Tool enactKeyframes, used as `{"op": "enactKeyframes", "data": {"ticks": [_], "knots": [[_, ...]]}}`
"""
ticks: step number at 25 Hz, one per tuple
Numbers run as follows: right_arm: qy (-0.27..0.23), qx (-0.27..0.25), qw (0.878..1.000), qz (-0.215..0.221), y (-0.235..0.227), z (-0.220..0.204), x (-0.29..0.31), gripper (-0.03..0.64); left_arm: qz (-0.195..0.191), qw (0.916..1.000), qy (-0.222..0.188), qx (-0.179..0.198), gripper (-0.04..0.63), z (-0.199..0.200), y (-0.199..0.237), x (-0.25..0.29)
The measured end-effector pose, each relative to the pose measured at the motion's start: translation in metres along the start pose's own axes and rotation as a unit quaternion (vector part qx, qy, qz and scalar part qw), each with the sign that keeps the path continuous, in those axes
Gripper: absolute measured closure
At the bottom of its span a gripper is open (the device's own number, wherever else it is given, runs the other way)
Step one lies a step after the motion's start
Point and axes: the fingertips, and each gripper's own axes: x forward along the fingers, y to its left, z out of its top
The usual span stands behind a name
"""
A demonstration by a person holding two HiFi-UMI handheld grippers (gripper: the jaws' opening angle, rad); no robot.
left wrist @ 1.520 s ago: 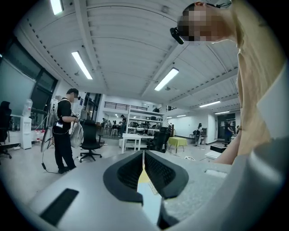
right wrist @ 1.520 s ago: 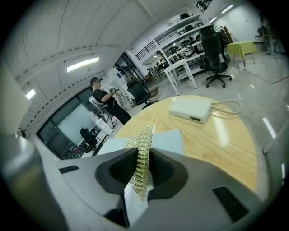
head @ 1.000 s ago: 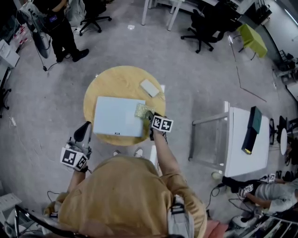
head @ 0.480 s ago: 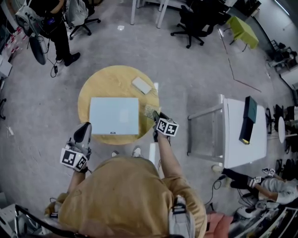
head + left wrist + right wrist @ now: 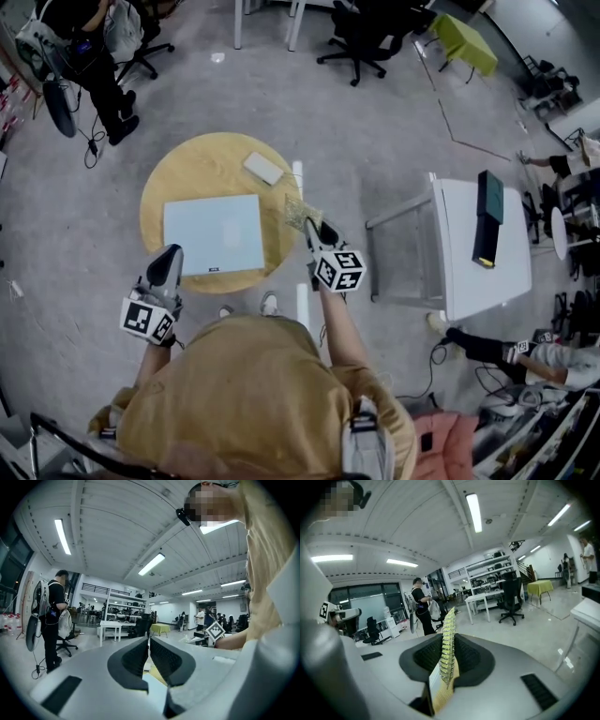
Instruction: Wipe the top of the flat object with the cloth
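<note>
While the right gripper [image 5: 313, 229] clamps the cloth [image 5: 297, 212] at the round table [image 5: 201, 167], left gripper [image 5: 172, 253] is closed.

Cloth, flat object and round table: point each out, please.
cloth [image 5: 297, 212], head view, middle of the yellow-green fabric.
flat object [image 5: 214, 234], head view, centre of its pale top.
round table [image 5: 187, 169], head view, bare wooden top.

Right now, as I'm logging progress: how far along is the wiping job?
Done: the cloth, a second ago on the right edge of the flat object, has come off it, so a pass looks finished. In hand: the right gripper pinches the cloth at the right rim of the table. Left: perhaps only setting it down; the left gripper is shut, empty.
</note>
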Motion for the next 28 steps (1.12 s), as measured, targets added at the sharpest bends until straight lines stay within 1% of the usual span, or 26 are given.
{"op": "enactKeyframes", "data": {"ticks": [4,7,9,12,15,16,18,20,22,28], "knots": [[-0.068,-0.056,0.996,0.029,0.028,0.062,-0.023,0.557,0.000,0.9999,-0.008,0.011,0.580,0.007,0.000,0.007],[-0.112,-0.100,0.987,0.056,0.055,0.104,-0.039,0.557,0.006,0.9996,-0.012,0.024,0.580,0.019,0.005,0.011],[-0.134,-0.128,0.981,0.065,0.071,0.128,-0.046,0.557,0.013,0.9993,-0.015,0.031,0.580,0.024,0.012,0.011],[-0.170,-0.168,0.969,0.067,0.089,0.163,-0.056,0.556,0.031,0.9986,-0.022,0.038,0.580,0.033,0.024,0.007],[-0.206,-0.207,0.954,0.065,0.105,0.200,-0.069,0.557,0.051,0.9973,-0.028,0.046,0.580,0.042,0.036,-0.001],[-0.217,-0.217,0.949,0.063,0.111,0.210,-0.073,0.556,0.057,0.9968,-0.029,0.047,0.580,0.045,0.040,-0.005],[-0.244,-0.222,0.942,0.060,0.123,0.230,-0.082,0.556,0.070,0.9959,-0.031,0.048,0.580,0.047,0.046,-0.013],[-0.264,-0.220,0.937,0.061,0.131,0.242,-0.089,0.557,0.081,0.9950,-0.034,0.048,0.580,0.047,0.051,-0.020],[-0.272,-0.222,0.934,0.066,0.136,0.246,-0.094,0.557,0.087,0.9945,-0.034,0.047,0.580,0.045,0.052,-0.024],[-0.271,-0.243,0.929,0.074,0.150,0.244,-0.095,0.557,0.084,0.9950,-0.032,0.045,0.580,0.044,0.050,-0.020]]}}
